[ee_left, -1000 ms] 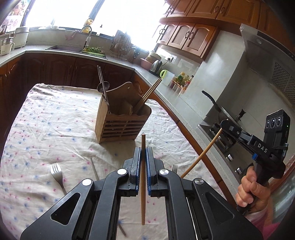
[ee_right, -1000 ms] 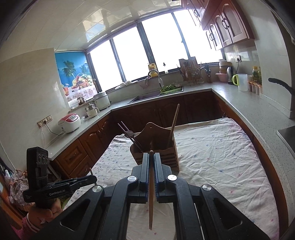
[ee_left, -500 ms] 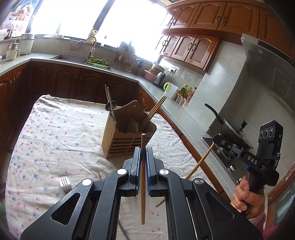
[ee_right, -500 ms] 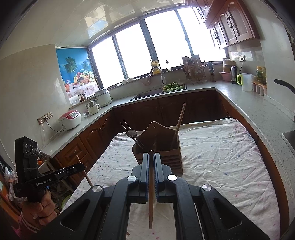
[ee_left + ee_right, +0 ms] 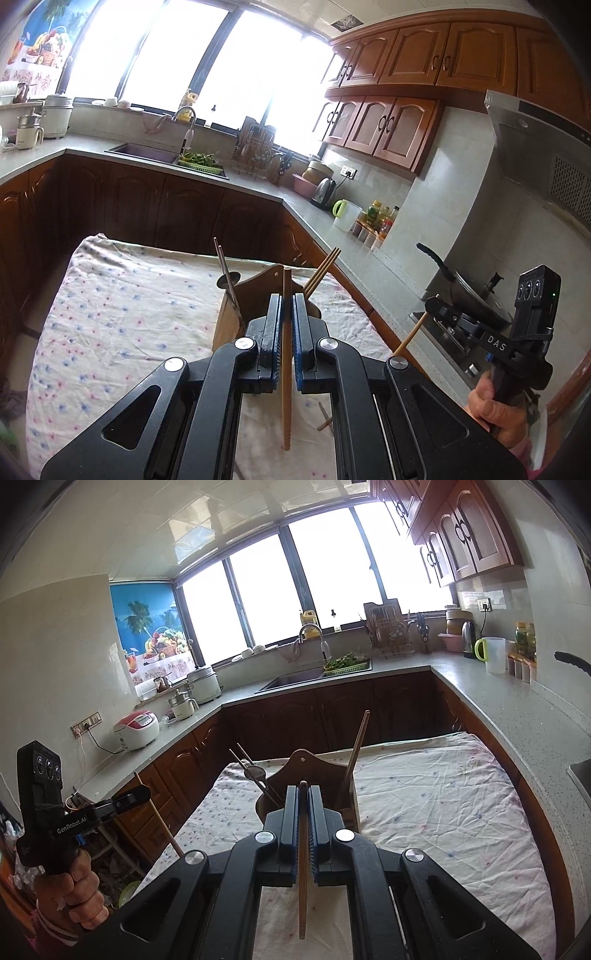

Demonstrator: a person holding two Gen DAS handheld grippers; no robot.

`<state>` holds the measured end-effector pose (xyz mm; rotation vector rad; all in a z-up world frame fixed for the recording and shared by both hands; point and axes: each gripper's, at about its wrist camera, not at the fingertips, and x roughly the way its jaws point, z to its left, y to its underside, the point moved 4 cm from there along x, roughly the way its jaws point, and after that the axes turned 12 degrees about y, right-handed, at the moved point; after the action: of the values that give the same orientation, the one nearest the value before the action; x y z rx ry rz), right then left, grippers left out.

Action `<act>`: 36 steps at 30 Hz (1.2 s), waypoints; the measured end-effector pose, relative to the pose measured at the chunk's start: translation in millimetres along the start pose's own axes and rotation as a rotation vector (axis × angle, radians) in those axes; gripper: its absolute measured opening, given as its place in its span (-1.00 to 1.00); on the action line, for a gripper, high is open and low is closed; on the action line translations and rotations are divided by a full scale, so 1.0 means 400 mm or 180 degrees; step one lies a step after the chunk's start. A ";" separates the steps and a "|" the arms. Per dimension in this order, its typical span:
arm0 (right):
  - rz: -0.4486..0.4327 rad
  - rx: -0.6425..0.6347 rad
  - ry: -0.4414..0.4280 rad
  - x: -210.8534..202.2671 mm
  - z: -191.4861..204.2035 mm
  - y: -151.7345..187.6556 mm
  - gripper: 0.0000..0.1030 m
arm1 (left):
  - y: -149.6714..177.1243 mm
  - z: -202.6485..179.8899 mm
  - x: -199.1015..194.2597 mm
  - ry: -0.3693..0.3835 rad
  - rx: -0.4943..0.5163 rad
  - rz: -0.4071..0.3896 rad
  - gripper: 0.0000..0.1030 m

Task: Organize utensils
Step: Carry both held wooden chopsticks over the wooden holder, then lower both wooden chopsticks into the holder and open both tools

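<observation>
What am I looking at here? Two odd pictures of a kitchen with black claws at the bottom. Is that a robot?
No robot: a person holds a pair of hand-held tongs in each hand, each with a wide-angle camera looking along its fingers. One picture is from the left tongs, the other from the right tongs; each also shows the other hand at its edge. Each pair is shut on one wooden chopstick. Ahead, on a flowered tablecloth, stands a wooden utensil holder already holding chopsticks and a metal spoon.
</observation>
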<state>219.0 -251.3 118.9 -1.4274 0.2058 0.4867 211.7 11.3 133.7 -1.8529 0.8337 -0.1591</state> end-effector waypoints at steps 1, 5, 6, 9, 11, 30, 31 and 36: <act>-0.0025 0.0002 0.0003 0.004 -0.001 -0.011 -0.91 | -0.016 0.001 0.003 -0.0010 0.0022 -0.0034 -0.92; -0.0162 0.0022 0.0013 0.018 -0.007 -0.067 -0.91 | -0.074 -0.003 0.015 -0.0039 0.0122 -0.0175 -0.92; -0.0193 0.0032 0.0011 0.022 -0.008 -0.082 -0.91 | -0.089 -0.003 0.018 -0.0052 0.0149 -0.0213 -0.92; -0.0306 0.0071 0.0000 0.037 -0.012 -0.132 -0.91 | -0.132 -0.002 0.031 -0.0095 0.0219 -0.0327 -0.92; -0.0369 0.0088 0.0007 0.050 -0.015 -0.162 -0.91 | -0.159 0.003 0.044 -0.0116 0.0244 -0.0390 -0.92; -0.0389 0.0297 0.0145 0.244 -0.070 -0.234 -0.91 | -0.205 0.112 0.191 -0.0408 0.0196 -0.0638 -0.92; -0.0365 0.0312 0.0149 0.256 -0.073 -0.226 -0.91 | -0.197 0.119 0.197 -0.0421 0.0177 -0.0633 -0.92; -0.0238 0.0426 0.0153 0.304 -0.091 -0.181 -0.91 | -0.152 0.148 0.224 -0.0481 0.0062 -0.0578 -0.92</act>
<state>364.1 -267.5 127.5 -1.3119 0.2189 0.3708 335.0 14.7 136.1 -1.8958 0.5582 -0.1387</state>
